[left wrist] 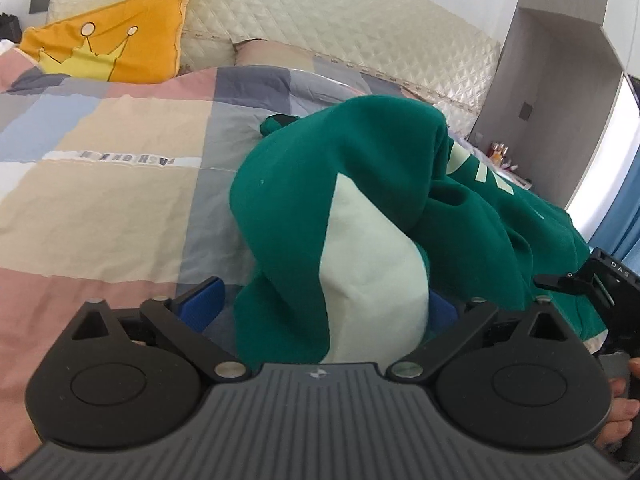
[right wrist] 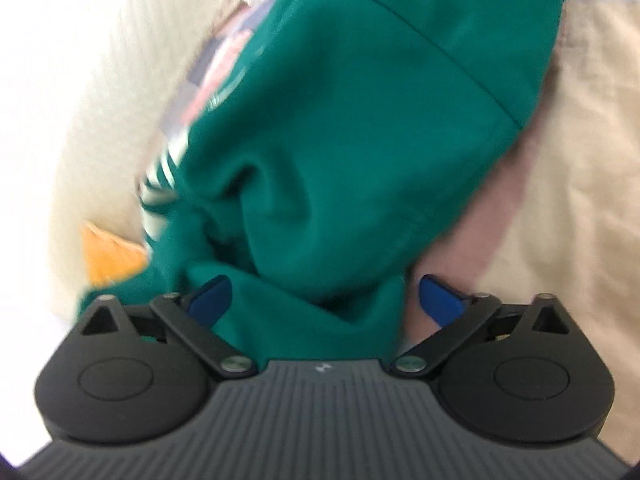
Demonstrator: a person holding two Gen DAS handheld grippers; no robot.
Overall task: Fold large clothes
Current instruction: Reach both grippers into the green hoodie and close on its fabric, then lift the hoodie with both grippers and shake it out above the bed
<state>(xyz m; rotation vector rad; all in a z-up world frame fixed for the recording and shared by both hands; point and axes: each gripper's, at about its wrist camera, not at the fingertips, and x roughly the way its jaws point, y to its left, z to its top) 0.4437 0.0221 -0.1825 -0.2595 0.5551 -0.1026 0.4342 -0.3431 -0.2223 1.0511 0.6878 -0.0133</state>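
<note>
Because the green sweatshirt (left wrist: 360, 184) is thick, fleecy cloth, I judge it soft and limp with some weight to it: it will sag and bunch wherever it is not supported, it will not slip much against rubbery pads, and nothing about it is fragile. It is best taken at 2 spread points along a hem, shoulder seam or cuff, so that the body hangs flat between the hands instead of rolling into a lump.

At this moment the garment is bunched over the patchwork bed cover (left wrist: 100, 184), and part of it fills the space ahead of both tools. On the left gripper (left wrist: 332, 304) the jaws stand wide apart; the left blue pad (left wrist: 206, 294) is clear of the cloth, while the right one is mostly hidden behind a fold with a pale mint panel (left wrist: 372, 280) that drapes between the jaws and down toward the tool body. The cloth lies in the gap without being pinched.

On the right gripper (right wrist: 324, 300) the jaws are also spread. A thick green fold runs between them; it lies against the left pad (right wrist: 212, 296), while the right pad (right wrist: 440, 296) stands just beside the cloth with bed cover showing in the gap. This view is smeared by motion, so the cloth may be resting on the left pad or only passing in front of it, but no clamping shows. An orange cushion (left wrist: 116, 44) sits well beyond the jaws, by the quilted headboard (left wrist: 304, 12).
</note>
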